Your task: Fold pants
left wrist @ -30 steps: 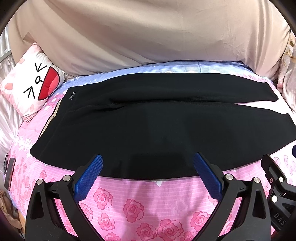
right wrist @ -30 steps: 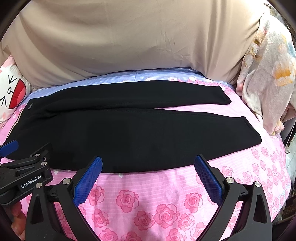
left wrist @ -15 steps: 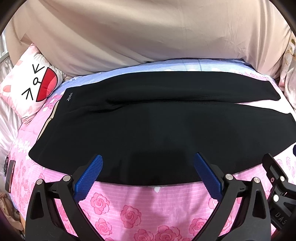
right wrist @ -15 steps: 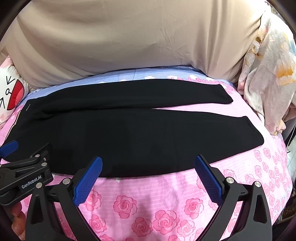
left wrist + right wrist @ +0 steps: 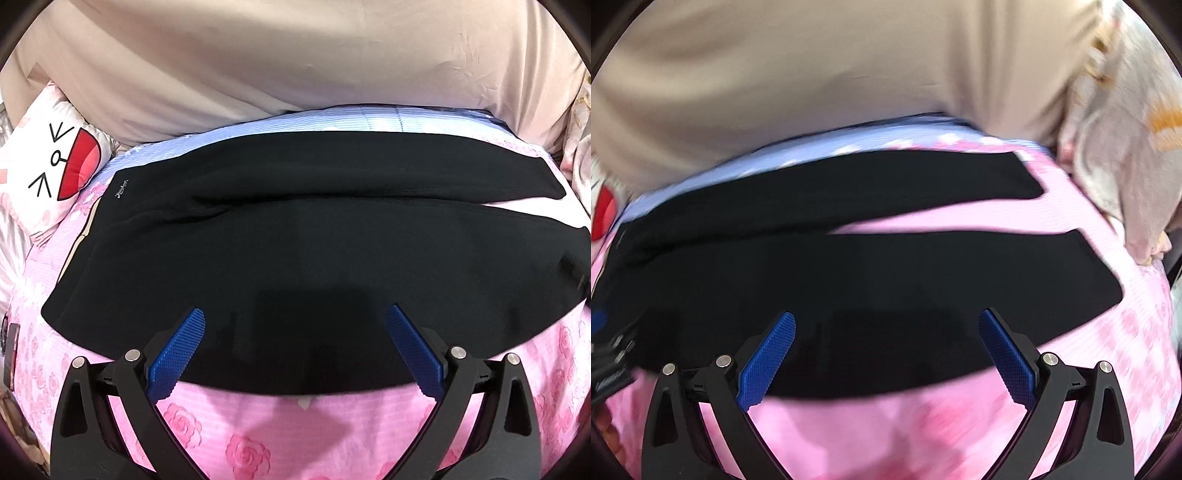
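Left wrist view: left hand-held gripper [image 5: 295, 332] spread wide, two blue pads [image 5: 176, 354] poised over the near edge of the pants [image 5: 295, 258], pinching nothing. One pair of black pants, laid flat across the bed [image 5: 258, 435], waistband to the left with a small white label [image 5: 121, 183], two legs running right. Far leg lying just beside the near one, a thin pink gap showing between them toward the cuffs. One pink rose-print sheet [image 5: 240, 443] under the pants, turning blue at the far edge. One cartoon-face pillow [image 5: 55, 166] at far left, touching the beige wall cover [image 5: 295, 66] behind.

Right wrist view, blurred: right hand-held gripper [image 5: 886, 336] likewise spread, two blue pads [image 5: 766, 360] above the near leg's edge, holding nothing. Both cuffs visible at right, clearly apart, pink sheet between. One floral cloth [image 5: 1126, 147] bunched at right, near the cuffs. Part of the left hand-held gripper at the left edge, too blurred to read.
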